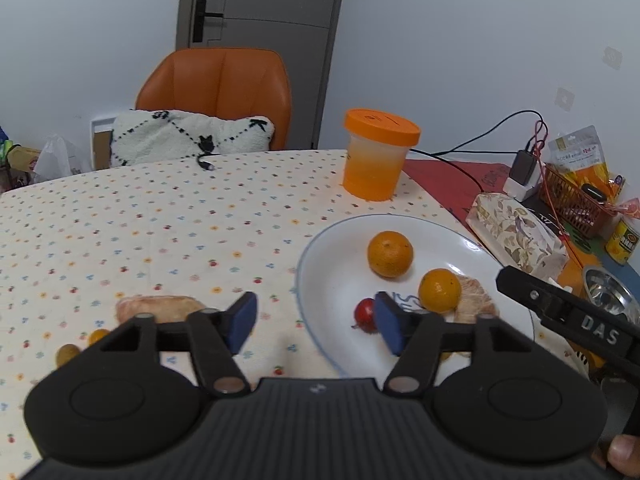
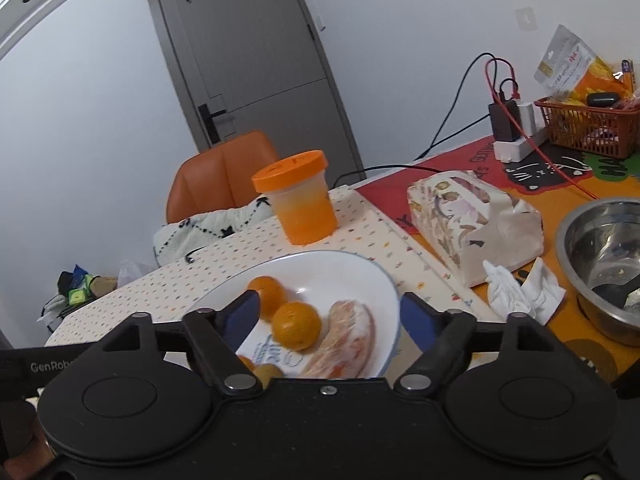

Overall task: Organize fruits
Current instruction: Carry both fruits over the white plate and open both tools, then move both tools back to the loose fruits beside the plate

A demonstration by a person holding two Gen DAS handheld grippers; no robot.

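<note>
the tabletop [image 1: 120, 216] under a cream cloth with small coloured dots carries a wide white ceramic plate [image 1: 336, 256] on its right part. on the plate lie two round oranges [image 1: 390, 253], a peeled pale-pink pomelo segment [image 2: 346, 336] and one small red fruit [image 1: 365, 314].

still outside the plate, to its left on the cloth, lies a second peeled pomelo segment [image 1: 160, 307]; its long axis runs left to right, across the view of the left gripper [image 1: 314, 322]. just beside it, nearer the tabletop's front edge, sit two small yellow-orange fruits [image 1: 98, 335].

the left gripper is the nearer one to these loose pieces. its jaws are spread and hold nothing, and the segment lies left of them, partly hidden behind the left finger. the right gripper [image 2: 330, 314] hangs over the plate, jaws also spread and empty.

i judge the cloth to the left gives free room; the plate's rim is the only edge close by.
</note>
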